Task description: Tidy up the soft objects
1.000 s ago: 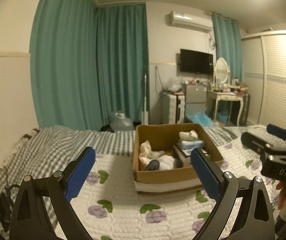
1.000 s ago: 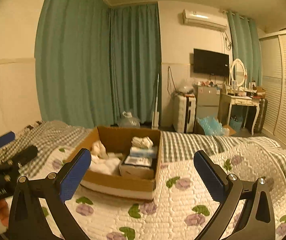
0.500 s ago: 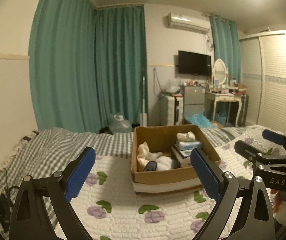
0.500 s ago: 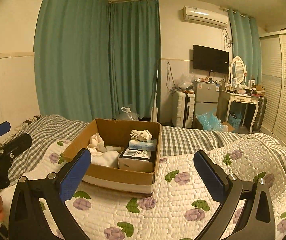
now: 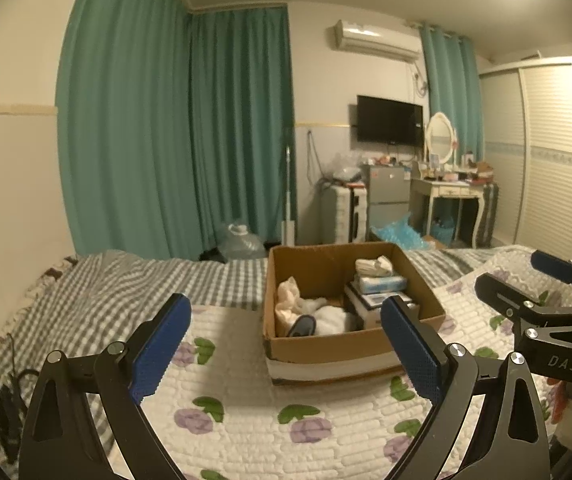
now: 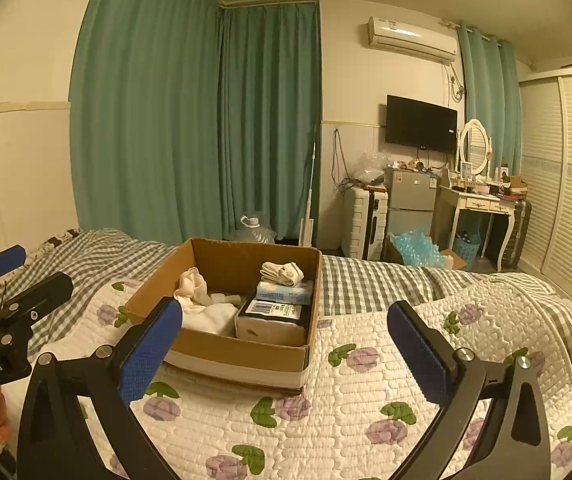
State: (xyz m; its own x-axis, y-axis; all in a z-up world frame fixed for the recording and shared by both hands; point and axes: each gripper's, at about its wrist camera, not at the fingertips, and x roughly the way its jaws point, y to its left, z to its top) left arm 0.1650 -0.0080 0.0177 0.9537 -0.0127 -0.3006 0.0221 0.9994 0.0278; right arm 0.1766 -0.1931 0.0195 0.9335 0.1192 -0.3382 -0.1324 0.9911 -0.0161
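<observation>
An open cardboard box (image 5: 350,350) (image 6: 241,354) sits on the quilted bed. It holds white cloths (image 6: 201,304), a rolled cream sock bundle (image 6: 281,273) on a blue tissue pack (image 6: 283,292), a labelled dark package (image 6: 273,314) and a dark item (image 5: 301,326). My left gripper (image 5: 286,350) is open and empty, held above the quilt in front of the box. My right gripper (image 6: 286,356) is open and empty, near the box's front right corner. Each gripper shows at the edge of the other's view, the right one (image 5: 546,320) and the left one (image 6: 9,304).
The bed has a white floral quilt (image 6: 366,408) over a grey checked blanket (image 5: 125,280). A black cable (image 5: 9,400) lies at the bed's left edge. Beyond the bed stand teal curtains, a suitcase (image 6: 366,216), a small fridge (image 6: 410,200), a dressing table (image 6: 482,208) and a wardrobe (image 6: 566,184).
Both cameras have drawn back and risen slightly, so the box sits a little lower and farther in view. Both grippers stay open and empty.
</observation>
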